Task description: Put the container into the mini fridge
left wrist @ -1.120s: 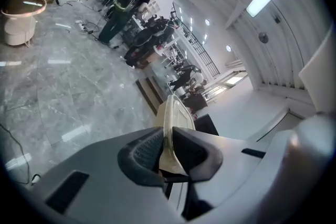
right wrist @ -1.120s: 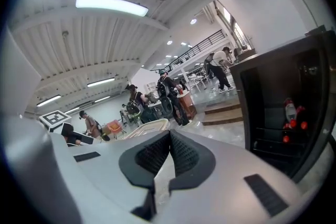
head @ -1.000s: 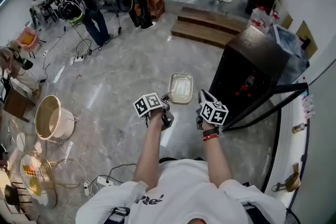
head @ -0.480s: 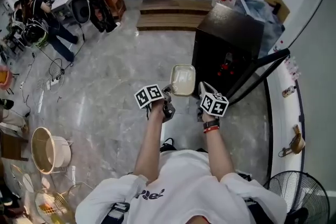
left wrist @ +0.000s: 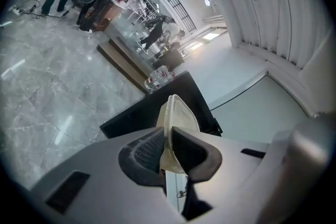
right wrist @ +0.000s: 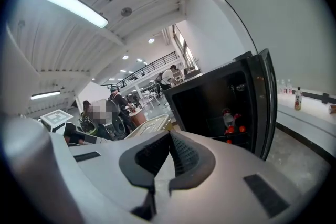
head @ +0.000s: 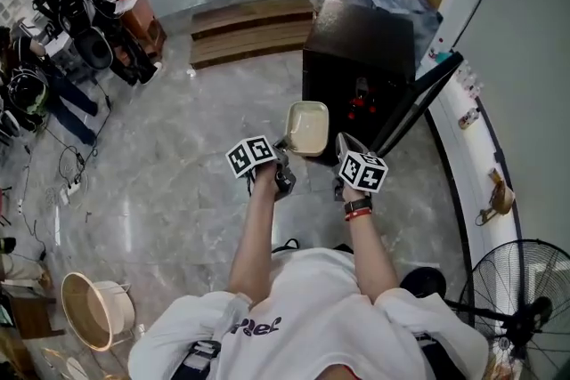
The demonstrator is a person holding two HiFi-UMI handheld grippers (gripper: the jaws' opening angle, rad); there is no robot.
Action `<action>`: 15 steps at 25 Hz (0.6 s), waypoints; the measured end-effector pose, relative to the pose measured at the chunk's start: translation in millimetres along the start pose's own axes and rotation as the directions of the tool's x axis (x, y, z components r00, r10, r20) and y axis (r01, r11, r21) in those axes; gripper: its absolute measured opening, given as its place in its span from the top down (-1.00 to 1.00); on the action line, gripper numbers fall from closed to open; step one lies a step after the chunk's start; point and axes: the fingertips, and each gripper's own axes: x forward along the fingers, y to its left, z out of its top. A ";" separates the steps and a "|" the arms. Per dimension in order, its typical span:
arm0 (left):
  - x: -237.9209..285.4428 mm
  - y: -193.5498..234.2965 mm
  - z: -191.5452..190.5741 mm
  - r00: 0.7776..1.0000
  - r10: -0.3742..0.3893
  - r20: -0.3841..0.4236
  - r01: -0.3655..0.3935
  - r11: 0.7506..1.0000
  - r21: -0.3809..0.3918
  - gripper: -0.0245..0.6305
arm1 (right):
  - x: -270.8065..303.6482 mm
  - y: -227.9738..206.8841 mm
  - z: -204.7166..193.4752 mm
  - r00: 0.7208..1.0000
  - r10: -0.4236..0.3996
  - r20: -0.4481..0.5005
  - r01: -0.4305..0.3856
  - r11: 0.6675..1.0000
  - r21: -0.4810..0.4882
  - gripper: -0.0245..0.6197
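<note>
nearer the mini fridge (head: 356, 40) now, left gripper (head: 284, 152) clamps the container (head: 307, 127), right gripper (head: 344, 143) jaws pressed together.

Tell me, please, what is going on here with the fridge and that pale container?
A person holds tongs in each hand. The left tongs are shut on the rim of a pale container, held up in front of a black mini fridge. The fridge door stands open, with bottles inside. The right tongs are shut on nothing, beside the container. The container is not yet in the fridge.
</note>
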 end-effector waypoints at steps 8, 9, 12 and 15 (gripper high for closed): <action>4.9 -4.5 5.7 0.993 -0.070 -0.093 0.076 0.995 0.064 0.75 | -7.9 7.3 -3.0 0.993 -0.106 0.052 0.105 0.994 0.034 0.88; 10.0 -2.5 6.3 0.992 -0.072 -0.100 0.079 0.994 0.071 0.75 | -6.6 5.0 -5.4 0.991 -0.118 0.056 0.116 0.992 0.040 0.88; 14.5 0.1 4.6 0.987 -0.084 -0.136 0.096 0.992 0.085 0.75 | -10.3 5.4 -10.7 0.985 -0.157 0.069 0.153 0.986 0.061 0.88; 4.1 3.5 8.2 0.984 -0.111 -0.141 0.127 0.985 0.116 0.75 | -9.1 22.5 -12.8 0.984 -0.160 0.075 0.158 0.987 0.037 0.88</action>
